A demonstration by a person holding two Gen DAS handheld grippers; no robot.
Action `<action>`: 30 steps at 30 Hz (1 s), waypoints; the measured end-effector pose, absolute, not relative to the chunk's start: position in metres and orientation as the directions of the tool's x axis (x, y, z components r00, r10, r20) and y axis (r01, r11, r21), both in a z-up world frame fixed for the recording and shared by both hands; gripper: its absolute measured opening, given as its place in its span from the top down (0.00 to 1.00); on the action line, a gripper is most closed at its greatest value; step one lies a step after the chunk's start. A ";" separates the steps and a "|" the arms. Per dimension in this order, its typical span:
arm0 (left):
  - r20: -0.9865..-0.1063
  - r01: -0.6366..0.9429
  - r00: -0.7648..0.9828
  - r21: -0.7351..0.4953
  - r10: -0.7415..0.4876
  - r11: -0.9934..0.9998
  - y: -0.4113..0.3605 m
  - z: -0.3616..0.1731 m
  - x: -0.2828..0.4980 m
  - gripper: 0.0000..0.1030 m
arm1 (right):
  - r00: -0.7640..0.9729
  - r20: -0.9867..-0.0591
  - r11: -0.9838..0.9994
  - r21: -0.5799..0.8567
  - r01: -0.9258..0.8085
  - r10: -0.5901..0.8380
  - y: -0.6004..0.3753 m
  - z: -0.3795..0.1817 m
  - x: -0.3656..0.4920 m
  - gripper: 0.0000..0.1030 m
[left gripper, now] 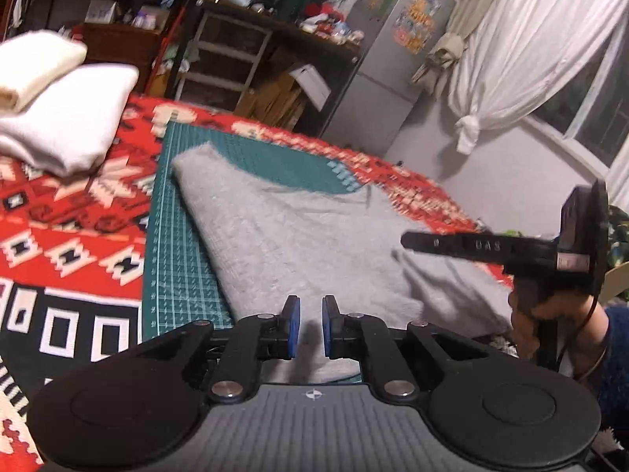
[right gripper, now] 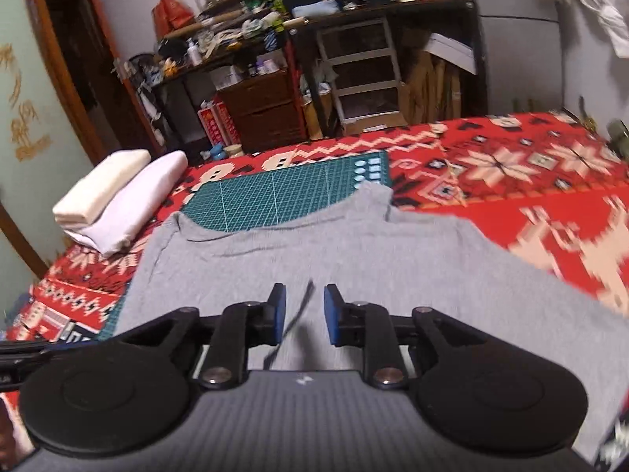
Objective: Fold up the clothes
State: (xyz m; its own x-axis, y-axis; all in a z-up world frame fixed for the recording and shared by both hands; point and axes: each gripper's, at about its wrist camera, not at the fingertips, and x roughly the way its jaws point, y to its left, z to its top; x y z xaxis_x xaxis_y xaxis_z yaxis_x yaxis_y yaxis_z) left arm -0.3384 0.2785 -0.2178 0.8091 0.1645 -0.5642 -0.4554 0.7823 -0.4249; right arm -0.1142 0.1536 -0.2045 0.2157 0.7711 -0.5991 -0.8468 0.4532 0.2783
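grey garment [right gripper: 314,251]: spread mostly flat over the green cutting mat [right gripper: 275,200] and the red patterned blanket [right gripper: 511,181]; neckline end sits toward 12 o'clock in the right wrist view, and one side runs off toward 4 o'clock onto the blanket.

left gripper [left gripper: 310,326]: blue pads close together with just a narrow slot between them. There's grey cloth showing in and behind that slot, but honestly can't tell if it's pinched or just lying under the tips.

right gripper [right gripper: 300,316]: pads parted a bit, hovering over the near part of the garment. A dark seam or fold line of the cloth runs through the gap, pads don't look like they're pressing on it.

right gripper from the left cam: seen side-on at about 3 o'clock, in a person's hand [left gripper: 526,314], just over the rumpled edge of the garment.

folded stack [right gripper: 118,200]: cream towel on a white folded piece, on the blanket at 10 o'clock of the mat, well apart from the grey one.
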 end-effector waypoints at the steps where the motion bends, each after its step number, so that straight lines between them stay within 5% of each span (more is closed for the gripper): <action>1: -0.571 -0.462 0.805 -0.434 0.160 0.774 0.281 -0.221 -0.338 0.90 | 0.212 -0.606 0.447 0.267 -0.854 0.766 0.162 -0.207 -0.111 0.78; 5: -0.577 -0.457 0.804 -0.439 0.147 0.774 0.280 -0.226 -0.341 0.90 | 0.206 -0.628 0.444 0.248 -0.861 0.750 0.180 -0.218 -0.104 0.78; 8: -0.575 -0.453 0.805 -0.440 0.144 0.775 0.280 -0.227 -0.342 0.90 | 0.197 -0.638 0.430 0.232 -0.873 0.745 0.185 -0.223 -0.106 0.99; 15: -0.582 -0.446 0.799 -0.409 0.149 0.796 0.276 -0.227 -0.341 0.90 | 0.307 -0.580 0.475 0.160 -0.865 0.755 0.183 -0.207 -0.104 0.99; 24: -0.580 -0.438 0.801 -0.400 0.148 0.805 0.272 -0.218 -0.341 0.90 | 0.292 -0.637 0.484 0.146 -0.863 0.713 0.194 -0.227 -0.097 0.98; 30: -0.562 -0.407 0.818 -0.411 0.124 0.816 0.275 -0.211 -0.326 0.90 | 0.294 -0.587 0.468 0.166 -0.868 0.754 0.175 -0.205 -0.108 0.89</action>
State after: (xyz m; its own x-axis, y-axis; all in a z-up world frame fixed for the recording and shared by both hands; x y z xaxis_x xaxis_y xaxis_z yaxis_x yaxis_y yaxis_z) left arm -0.3264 0.2747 -0.2109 0.8175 0.1244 -0.5623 -0.4065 0.8162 -0.4106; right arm -0.1084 0.1747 -0.2052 0.2943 0.7542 -0.5870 -0.8680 0.4680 0.1661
